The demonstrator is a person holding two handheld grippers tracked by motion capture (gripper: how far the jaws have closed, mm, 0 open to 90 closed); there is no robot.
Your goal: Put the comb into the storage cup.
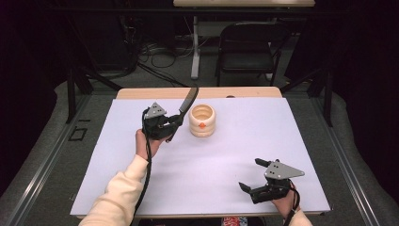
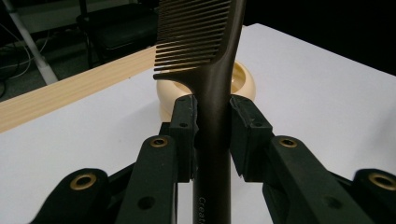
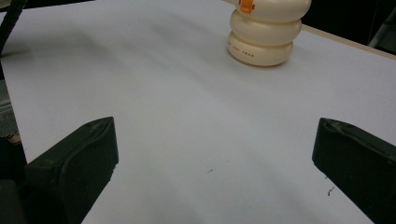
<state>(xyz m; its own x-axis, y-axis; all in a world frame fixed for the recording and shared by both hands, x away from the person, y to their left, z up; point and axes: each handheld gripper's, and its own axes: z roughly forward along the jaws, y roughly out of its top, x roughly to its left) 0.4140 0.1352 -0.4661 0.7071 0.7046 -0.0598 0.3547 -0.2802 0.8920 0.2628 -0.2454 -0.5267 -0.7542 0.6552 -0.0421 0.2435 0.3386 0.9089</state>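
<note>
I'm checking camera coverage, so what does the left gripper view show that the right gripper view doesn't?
Left gripper view: the left gripper shut on a dark comb, teeth upward, with the table's wooden edge behind. Right gripper view: the right gripper, jaws wide apart with nothing between them. Both: the cream ribbed holder and the white tabletop.
</note>
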